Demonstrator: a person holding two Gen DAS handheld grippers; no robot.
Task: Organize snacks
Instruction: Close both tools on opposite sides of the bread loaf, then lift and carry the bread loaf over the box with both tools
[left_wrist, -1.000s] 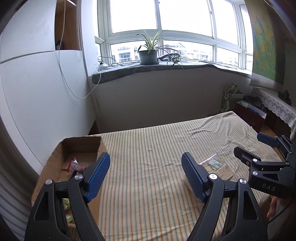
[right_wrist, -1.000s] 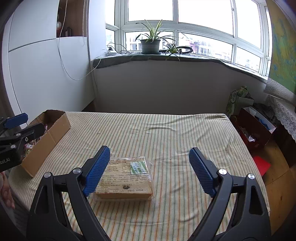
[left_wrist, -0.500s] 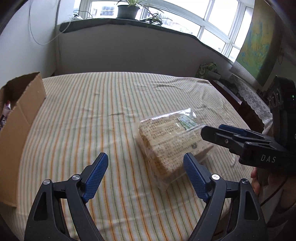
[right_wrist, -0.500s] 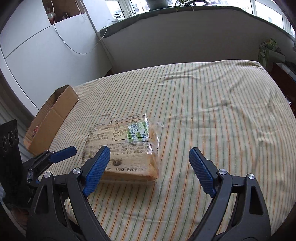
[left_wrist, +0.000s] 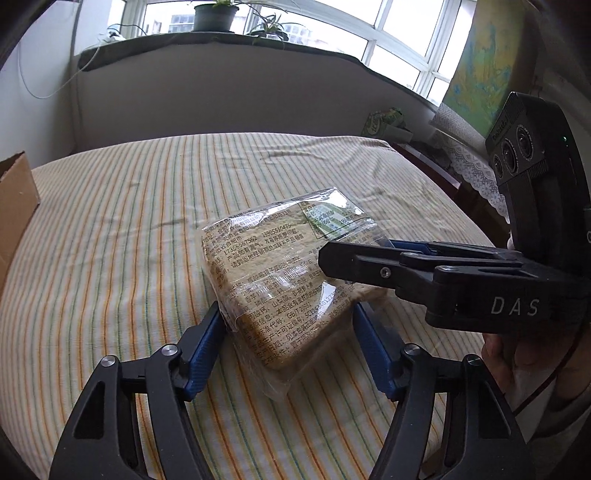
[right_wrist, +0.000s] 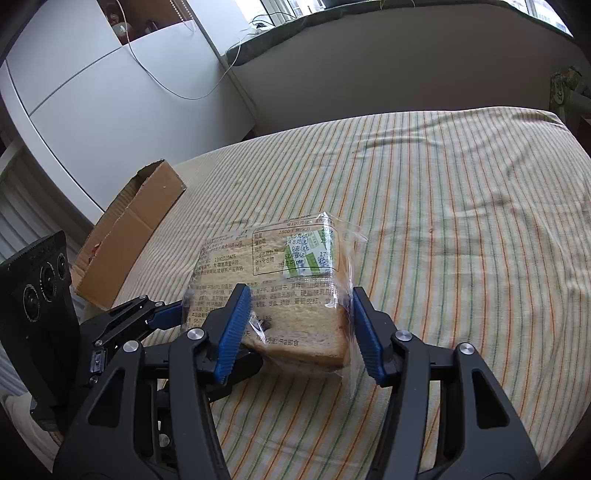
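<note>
Gripping the bread pack (left_wrist: 291, 280) – left gripper (left_wrist: 288, 328) and right gripper (right_wrist: 301, 321) both narrowed around it. Next – lifting together toward the cardboard box (right_wrist: 129, 232)

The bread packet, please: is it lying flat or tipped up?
Tipped: the bread packet has its near edge raised off the striped cloth, between both grippers' pads.

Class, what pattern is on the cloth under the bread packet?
Thin orange and green stripes on cream cloth, clearest in the right wrist view.
</note>
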